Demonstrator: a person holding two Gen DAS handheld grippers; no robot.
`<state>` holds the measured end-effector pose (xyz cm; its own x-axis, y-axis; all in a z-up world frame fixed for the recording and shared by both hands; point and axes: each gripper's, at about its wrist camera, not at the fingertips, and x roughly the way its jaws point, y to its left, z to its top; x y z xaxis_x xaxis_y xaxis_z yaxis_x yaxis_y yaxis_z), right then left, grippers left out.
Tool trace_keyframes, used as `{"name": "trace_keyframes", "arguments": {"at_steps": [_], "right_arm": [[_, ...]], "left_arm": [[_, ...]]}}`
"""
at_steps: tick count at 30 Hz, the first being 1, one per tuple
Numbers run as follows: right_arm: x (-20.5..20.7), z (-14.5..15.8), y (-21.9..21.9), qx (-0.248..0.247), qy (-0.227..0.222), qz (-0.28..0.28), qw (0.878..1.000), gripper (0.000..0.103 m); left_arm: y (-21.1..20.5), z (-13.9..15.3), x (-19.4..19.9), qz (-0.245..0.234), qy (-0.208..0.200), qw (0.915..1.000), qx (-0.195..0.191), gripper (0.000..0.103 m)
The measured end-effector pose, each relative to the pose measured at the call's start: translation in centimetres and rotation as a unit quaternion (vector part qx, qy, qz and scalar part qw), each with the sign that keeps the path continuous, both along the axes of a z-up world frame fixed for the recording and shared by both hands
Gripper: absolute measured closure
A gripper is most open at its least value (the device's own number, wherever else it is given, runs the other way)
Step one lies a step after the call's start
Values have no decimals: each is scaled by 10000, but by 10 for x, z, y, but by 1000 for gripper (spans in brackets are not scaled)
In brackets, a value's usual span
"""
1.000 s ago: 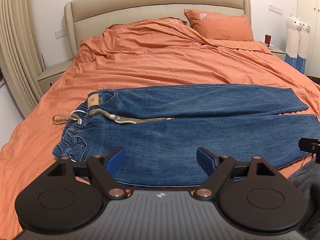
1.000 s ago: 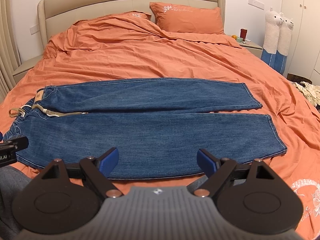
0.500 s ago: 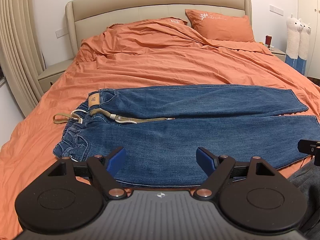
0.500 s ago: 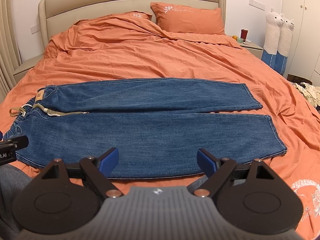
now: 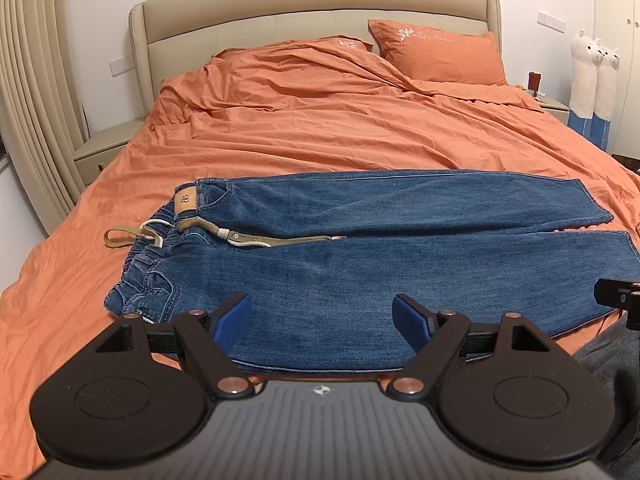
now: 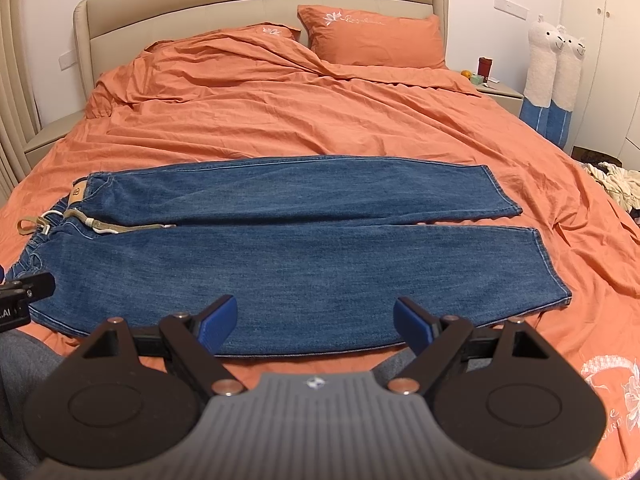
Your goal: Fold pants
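Blue jeans (image 5: 360,248) lie flat across the bed (image 5: 320,136), on the orange duvet, near the foot edge. Waistband at the left, both legs running to the right, side by side, hems (image 6: 552,276) at the right. Far leg a bit shorter-looking than the near one. Tan patch (image 5: 185,199) on the waistband. Olive belt (image 5: 276,239) with white cord threaded at the waist, loose end lying along the seam between the legs, a loop sticking out left onto the duvet.

Left gripper (image 5: 322,322) hovers over the near edge of the jeans, waist half, jaws spread wide, nothing between them. Blue pads (image 5: 232,322) not touching the denim. Right gripper (image 6: 316,322) hovers over the near edge toward the hem half, jaws also spread wide, holding nothing. Each gripper's tip shows at the side edge of the other's view.

Two orange pillows (image 6: 376,36) at the beige headboard (image 5: 312,12). Nightstand (image 6: 498,90) at right with a dark red cup and small items. Two alpaca plush toys (image 6: 554,76) against the right wall. Pile of light cloth (image 6: 612,180) on the floor at right. Grey clothed leg (image 6: 24,364) at the bottom left of the right view.
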<state>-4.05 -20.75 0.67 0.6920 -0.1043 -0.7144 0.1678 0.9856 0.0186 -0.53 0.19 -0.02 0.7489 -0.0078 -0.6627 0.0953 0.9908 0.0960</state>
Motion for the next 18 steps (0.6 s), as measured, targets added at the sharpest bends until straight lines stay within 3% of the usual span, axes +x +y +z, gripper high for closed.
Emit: {"name": "trace_keyframes", "arguments": {"at_steps": [18], "right_arm": [[-2, 0, -2, 21, -28, -19, 10000, 21]], "left_arm": [[-5, 1, -3, -15, -7, 10000, -7, 10]]}}
